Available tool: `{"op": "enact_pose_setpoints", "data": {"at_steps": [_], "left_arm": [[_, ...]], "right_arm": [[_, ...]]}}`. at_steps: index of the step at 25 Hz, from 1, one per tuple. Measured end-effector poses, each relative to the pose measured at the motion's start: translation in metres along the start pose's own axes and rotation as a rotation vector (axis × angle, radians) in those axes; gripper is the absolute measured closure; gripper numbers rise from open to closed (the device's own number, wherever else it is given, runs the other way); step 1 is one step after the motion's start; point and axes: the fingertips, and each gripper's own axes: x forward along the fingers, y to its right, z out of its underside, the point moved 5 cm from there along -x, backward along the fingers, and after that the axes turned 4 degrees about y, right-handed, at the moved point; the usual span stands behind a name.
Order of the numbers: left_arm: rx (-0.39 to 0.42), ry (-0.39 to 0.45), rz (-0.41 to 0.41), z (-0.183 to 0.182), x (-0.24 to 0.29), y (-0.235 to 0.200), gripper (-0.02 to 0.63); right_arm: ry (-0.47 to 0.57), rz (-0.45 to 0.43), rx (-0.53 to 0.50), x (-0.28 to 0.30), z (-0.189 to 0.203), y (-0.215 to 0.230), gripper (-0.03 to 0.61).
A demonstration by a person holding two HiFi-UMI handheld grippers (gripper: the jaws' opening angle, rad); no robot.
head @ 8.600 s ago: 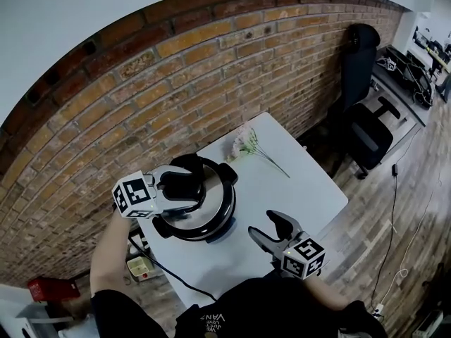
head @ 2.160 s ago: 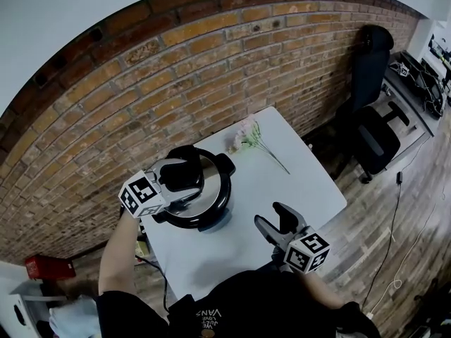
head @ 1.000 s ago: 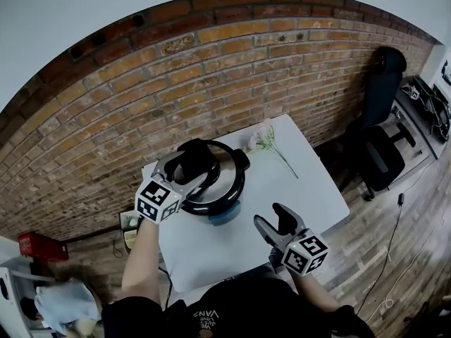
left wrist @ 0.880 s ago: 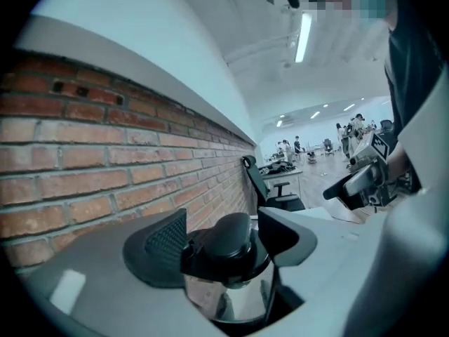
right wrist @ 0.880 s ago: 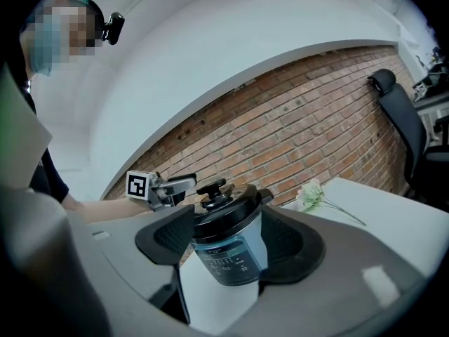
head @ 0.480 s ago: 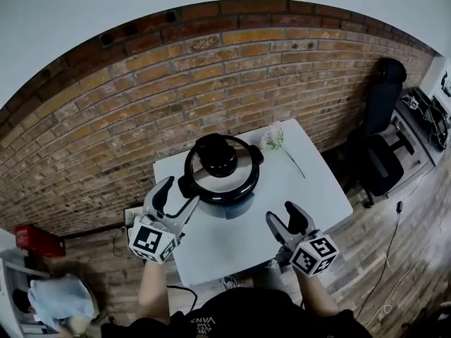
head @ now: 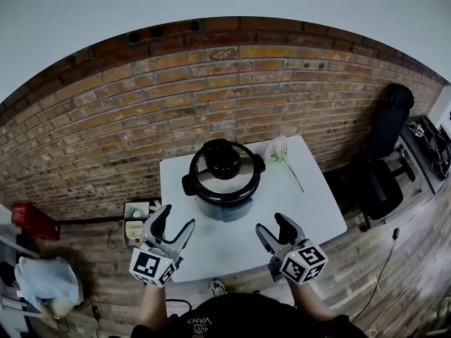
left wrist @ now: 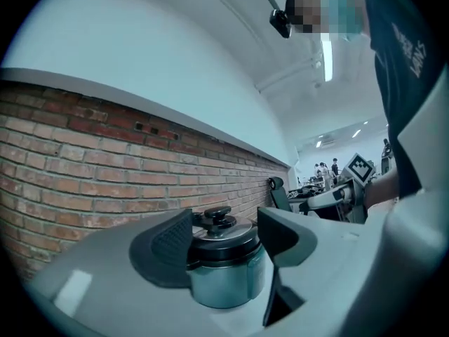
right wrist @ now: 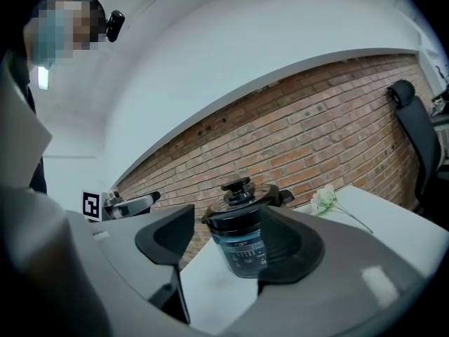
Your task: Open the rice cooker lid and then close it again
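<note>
The rice cooker (head: 223, 180) stands on the white table (head: 303, 210) near its far edge, its steel lid with black knob (head: 222, 158) down on the pot. In the gripper views the cooker (left wrist: 223, 262) (right wrist: 243, 237) shows ahead, lid seated. My left gripper (head: 171, 227) hovers at the table's near left edge, open and empty, well short of the cooker. My right gripper (head: 275, 228) hangs over the near right part of the table, open and empty too.
A sprig of pale flowers (head: 282, 155) lies on the table right of the cooker. A brick wall (head: 141, 111) runs behind. A black office chair (head: 377, 182) stands at the right, a power strip (head: 134, 211) on the floor at the left.
My left gripper let go of the lid knob and drew back to the table's near left edge. The lid now rests on the cooker. The head view pulled back.
</note>
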Motion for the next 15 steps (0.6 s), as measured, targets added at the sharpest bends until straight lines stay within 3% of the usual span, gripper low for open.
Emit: {"op": "enact_pose_setpoints", "data": {"at_steps": [7, 11, 15], "left_arm": [[-0.032, -0.033, -0.074, 0.013, -0.029, 0.045, 0.329], [-0.030, -0.089, -0.103, 0.018, -0.043, 0.081, 0.378], [-0.022, -0.050, -0.146, 0.028, -0.052, 0.108, 0.414]], "right_arm": [[-0.066, -0.089, -0.040, -0.015, 0.007, 0.004, 0.285], [-0.103, -0.132, -0.062, -0.029, 0.015, 0.008, 0.290], [-0.125, -0.167, -0.073, -0.044, 0.021, 0.011, 0.298]]}}
